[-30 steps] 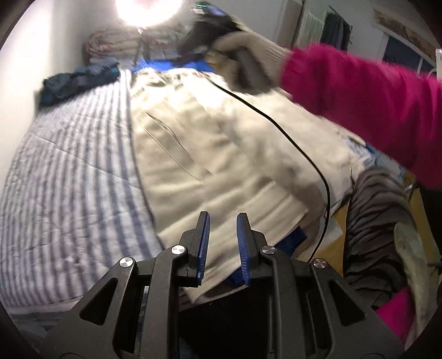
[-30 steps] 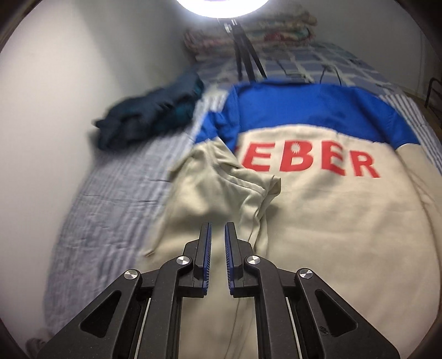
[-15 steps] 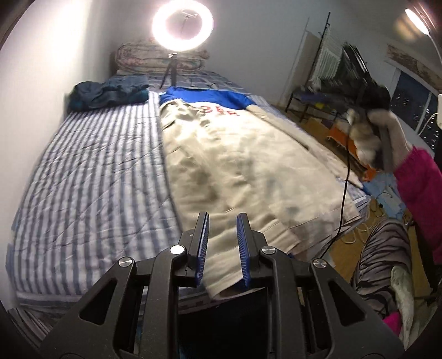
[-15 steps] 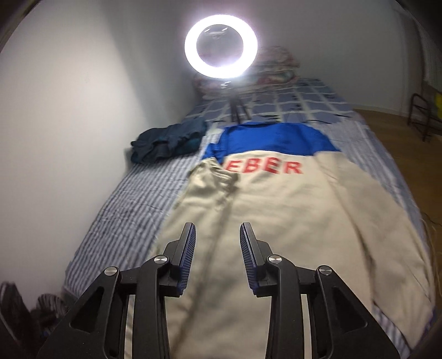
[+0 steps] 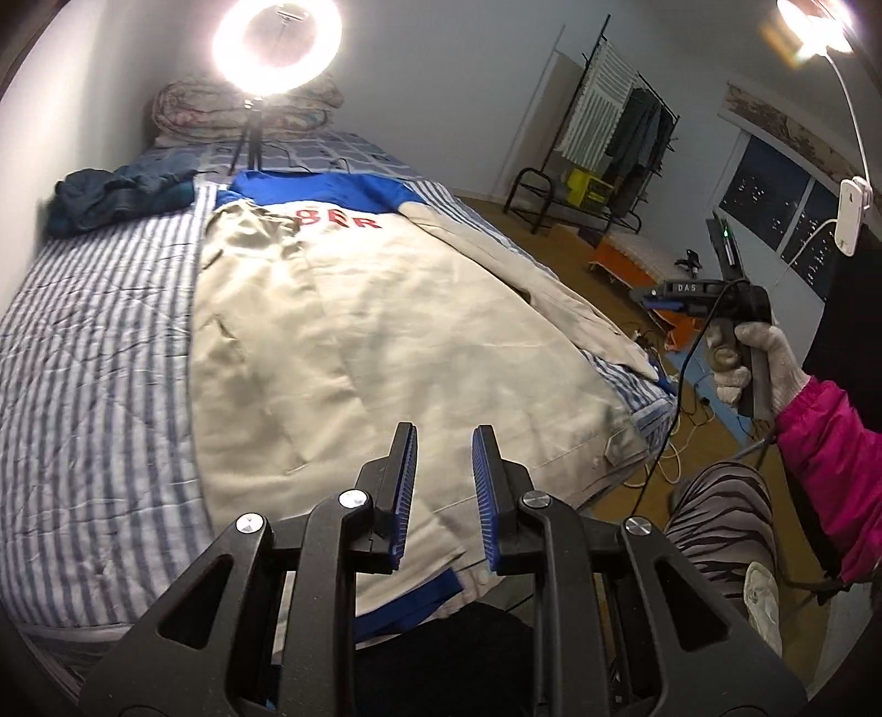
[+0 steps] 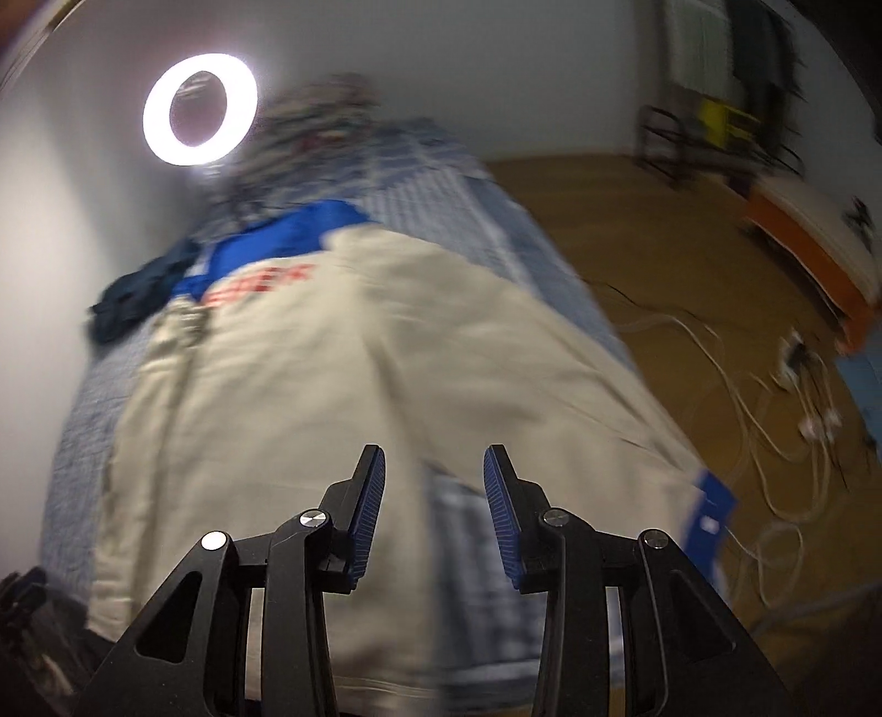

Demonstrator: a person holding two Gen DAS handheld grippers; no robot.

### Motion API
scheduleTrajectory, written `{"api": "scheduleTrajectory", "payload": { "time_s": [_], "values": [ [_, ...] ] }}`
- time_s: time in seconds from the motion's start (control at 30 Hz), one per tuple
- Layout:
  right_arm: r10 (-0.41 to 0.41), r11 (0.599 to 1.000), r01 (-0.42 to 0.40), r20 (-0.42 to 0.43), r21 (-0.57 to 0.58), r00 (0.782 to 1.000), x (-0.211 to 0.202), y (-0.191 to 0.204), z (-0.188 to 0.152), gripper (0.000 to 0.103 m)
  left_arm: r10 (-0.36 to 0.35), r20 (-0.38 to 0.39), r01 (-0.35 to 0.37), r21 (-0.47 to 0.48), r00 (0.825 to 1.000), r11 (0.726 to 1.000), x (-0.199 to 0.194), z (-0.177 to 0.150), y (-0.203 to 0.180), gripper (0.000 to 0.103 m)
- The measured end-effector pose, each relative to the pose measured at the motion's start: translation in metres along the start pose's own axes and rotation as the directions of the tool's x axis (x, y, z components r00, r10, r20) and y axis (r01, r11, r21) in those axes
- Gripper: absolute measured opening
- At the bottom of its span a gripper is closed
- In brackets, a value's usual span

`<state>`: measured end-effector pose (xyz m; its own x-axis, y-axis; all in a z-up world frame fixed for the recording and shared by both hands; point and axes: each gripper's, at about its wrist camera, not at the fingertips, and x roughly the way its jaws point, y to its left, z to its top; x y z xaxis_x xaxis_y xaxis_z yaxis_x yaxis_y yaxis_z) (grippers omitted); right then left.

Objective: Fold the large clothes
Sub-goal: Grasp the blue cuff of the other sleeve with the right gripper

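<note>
both tongs, left tongs (image 5: 444, 491) and right tongs (image 6: 433, 510), gape empty over the beige jacket (image 5: 386, 331); soft, floppy, bulky cloth, best pinched at its near hem.

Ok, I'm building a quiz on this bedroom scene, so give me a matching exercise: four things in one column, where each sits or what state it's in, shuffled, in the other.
1. jacket
2. ring light
3. dark blue clothes pile
4. right gripper

a. jaws open, empty
b. lit, on a tripod
c. spread flat on the bed
d. bunched by the wall

Pairs: 1-c, 2-b, 3-d, 4-a
</note>
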<state>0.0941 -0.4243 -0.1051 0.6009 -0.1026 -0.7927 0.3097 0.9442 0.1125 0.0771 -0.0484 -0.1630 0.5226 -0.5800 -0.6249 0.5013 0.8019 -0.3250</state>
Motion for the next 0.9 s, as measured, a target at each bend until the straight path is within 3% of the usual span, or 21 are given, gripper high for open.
{"api": "scheduleTrajectory", "payload": {
  "time_s": [0.13, 0.27, 0.57, 0.67, 0.9],
  "values": [
    [-0.007, 0.989, 0.010, -0.019, 0.151, 1.000, 0.002, -0.058, -0.009, 0.037, -0.007, -0.018, 0.008, 0.025, 1.000, 1.000, 0.012, 0.004, -0.011, 0.020],
    [-0.022, 0.965, 0.032, -0.043, 0.259, 0.999, 0.008, -0.103, -0.018, 0.045, -0.034, -0.041, 0.036, 0.038, 0.999, 0.999, 0.026, 0.009, -0.021, 0.020],
    [-0.029, 0.858, 0.060, -0.069, 0.510, 0.997, 0.029, -0.193, -0.036, 0.049, -0.053, -0.083, 0.060, 0.084, 0.995, 0.995, 0.044, 0.007, -0.040, 0.022],
    [-0.051, 0.836, 0.096, -0.096, 0.540, 0.994, 0.044, -0.213, -0.040, 0.051, -0.049, -0.092, 0.057, 0.082, 0.995, 0.995, 0.046, 0.006, -0.040, 0.036],
    [0.101, 0.724, -0.023, -0.073, 0.690, 0.992, 0.070, -0.243, -0.069, 0.054, -0.039, -0.109, 0.048, 0.086, 0.993, 0.995, 0.057, 0.009, -0.043, 0.036]
  ]
}}
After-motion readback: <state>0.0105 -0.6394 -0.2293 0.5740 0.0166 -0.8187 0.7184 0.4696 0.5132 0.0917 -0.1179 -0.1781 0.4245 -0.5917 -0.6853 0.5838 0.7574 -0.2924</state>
